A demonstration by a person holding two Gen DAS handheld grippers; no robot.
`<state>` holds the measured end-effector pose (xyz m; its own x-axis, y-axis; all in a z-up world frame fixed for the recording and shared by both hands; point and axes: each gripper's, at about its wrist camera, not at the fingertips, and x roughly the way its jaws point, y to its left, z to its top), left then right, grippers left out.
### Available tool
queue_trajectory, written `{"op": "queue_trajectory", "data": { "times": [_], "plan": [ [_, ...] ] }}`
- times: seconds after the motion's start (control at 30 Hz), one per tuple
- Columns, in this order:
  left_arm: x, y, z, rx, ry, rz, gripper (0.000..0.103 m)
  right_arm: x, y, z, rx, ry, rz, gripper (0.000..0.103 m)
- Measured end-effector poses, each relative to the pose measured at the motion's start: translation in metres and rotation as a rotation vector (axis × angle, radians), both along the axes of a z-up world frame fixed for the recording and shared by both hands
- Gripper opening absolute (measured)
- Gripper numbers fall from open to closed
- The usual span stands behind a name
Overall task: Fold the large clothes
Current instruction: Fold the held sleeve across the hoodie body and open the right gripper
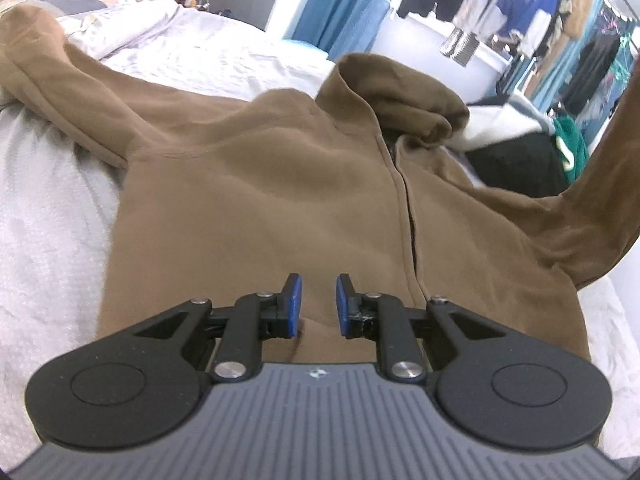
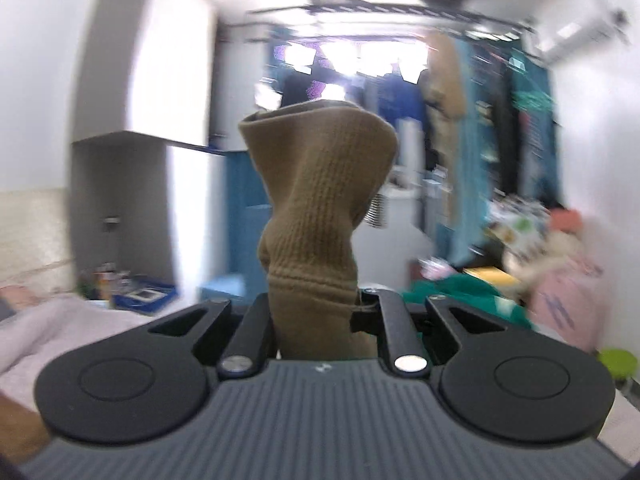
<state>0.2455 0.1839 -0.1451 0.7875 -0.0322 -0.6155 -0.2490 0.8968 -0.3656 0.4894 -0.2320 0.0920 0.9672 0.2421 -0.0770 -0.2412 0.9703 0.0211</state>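
A brown zip hoodie (image 1: pixel 260 184) lies front-up on the bed, hood (image 1: pixel 400 92) at the far end. One sleeve (image 1: pixel 60 72) stretches away to the upper left. The other sleeve (image 1: pixel 616 152) rises off the bed at the right edge. My left gripper (image 1: pixel 318 284) hovers just over the hoodie's lower front, its blue pads (image 1: pixel 295 300) a small gap apart with nothing pinched between them. In the blurred right wrist view my right gripper (image 2: pixel 316 304) is shut on the ribbed sleeve cuff (image 2: pixel 320 184), which sticks up above the fingers and hides the pads.
A white bedsheet (image 1: pixel 48 240) surrounds the hoodie. A heap of black, white and green clothes (image 1: pixel 520 148) lies beyond the hood. Hanging garments (image 1: pixel 540 8) fill the far right. A white cabinet (image 2: pixel 160 80) and a blue bin (image 2: pixel 144 296) stand beside the bed.
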Motion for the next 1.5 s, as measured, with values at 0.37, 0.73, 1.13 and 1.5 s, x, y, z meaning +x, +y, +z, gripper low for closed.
{"op": "queue_trajectory", "data": {
  "times": [0.37,0.73,1.13,1.5],
  "plan": [
    [-0.029,0.082,0.011,-0.104,-0.117,0.149,0.022,-0.087,0.188,-0.057,-0.152,0.072,0.389,0.015],
    [-0.034,0.132,-0.003,-0.205,-0.135,0.226,0.022,-0.149,0.281,-0.239,-0.389,0.337,0.517,0.015],
    [-0.018,0.126,-0.026,-0.27,-0.109,0.166,0.022,-0.174,0.295,-0.282,-0.372,0.496,0.505,0.02],
    [-0.029,0.09,0.001,-0.185,-0.171,0.073,0.022,-0.203,0.242,-0.246,-0.201,0.586,0.615,0.078]
  ]
}}
